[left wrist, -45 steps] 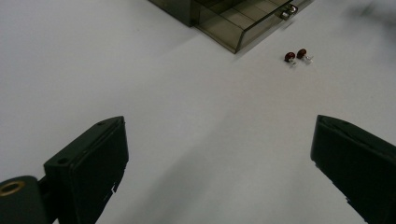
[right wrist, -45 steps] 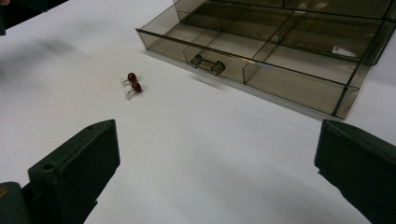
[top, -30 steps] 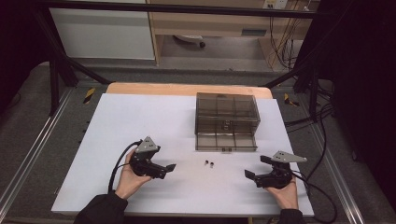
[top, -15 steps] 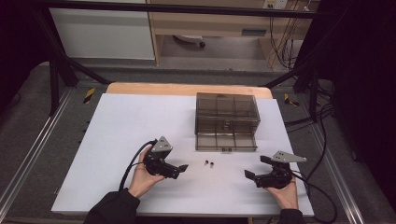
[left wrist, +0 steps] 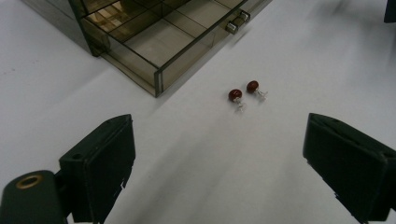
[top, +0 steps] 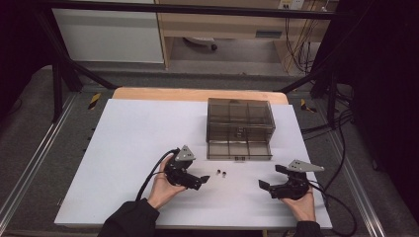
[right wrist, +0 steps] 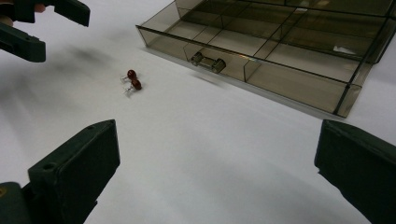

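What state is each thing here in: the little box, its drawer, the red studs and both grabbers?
Box: upright on the white table, smoky clear.
Drawer: pulled out, compartments look empty.
Studs: two, loose on the table, side by side, untouched.
Left gripper: open, fingers just closing slightly, nothing between them, pointed at the studs.
Right gripper: open, holding nothing.

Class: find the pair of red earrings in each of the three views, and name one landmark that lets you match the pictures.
High view: earrings low centre, on the white table, just below the open drawer.
Left gripper view: earrings right of centre, upper half, beyond the jaws.
Right gripper view: earrings upper left.
Shared landmark: the drawer's handle, near the earrings.
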Demonstrator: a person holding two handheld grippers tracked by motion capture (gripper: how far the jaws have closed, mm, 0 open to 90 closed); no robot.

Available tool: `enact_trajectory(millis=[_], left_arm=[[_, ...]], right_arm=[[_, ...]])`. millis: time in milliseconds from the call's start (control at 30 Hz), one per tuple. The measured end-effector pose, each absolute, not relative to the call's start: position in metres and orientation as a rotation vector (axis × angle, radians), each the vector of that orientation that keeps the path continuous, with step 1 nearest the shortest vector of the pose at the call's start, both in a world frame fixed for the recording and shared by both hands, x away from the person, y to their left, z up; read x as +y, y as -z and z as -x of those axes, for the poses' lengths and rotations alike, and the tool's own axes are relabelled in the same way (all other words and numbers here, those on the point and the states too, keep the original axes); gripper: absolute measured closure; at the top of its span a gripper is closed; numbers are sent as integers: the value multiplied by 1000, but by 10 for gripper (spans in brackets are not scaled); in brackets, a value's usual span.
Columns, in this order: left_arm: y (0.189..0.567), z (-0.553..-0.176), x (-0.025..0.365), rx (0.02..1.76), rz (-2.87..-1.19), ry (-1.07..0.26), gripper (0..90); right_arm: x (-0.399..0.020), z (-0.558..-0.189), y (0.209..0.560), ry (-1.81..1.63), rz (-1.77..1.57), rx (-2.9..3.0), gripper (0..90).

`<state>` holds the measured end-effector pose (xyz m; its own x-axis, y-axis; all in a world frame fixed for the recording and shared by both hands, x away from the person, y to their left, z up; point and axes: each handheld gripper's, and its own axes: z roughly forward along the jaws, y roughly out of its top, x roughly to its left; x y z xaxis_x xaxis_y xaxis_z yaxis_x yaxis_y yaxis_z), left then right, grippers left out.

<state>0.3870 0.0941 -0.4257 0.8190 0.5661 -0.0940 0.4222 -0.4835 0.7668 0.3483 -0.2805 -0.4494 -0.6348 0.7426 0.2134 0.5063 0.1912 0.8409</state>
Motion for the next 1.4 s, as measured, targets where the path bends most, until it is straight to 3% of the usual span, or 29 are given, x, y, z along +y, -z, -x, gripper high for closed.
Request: enact_trajectory(millis=[400,1400], left_arm=[[431,-394,69,747,-2181,-224,165],[448,-398,33,784,-2234,-214,691]], right_arm=[[-281,-348,449,-1420,-1194,2229,6],[-281,-349,449,-1428,-1195,2223,6]])
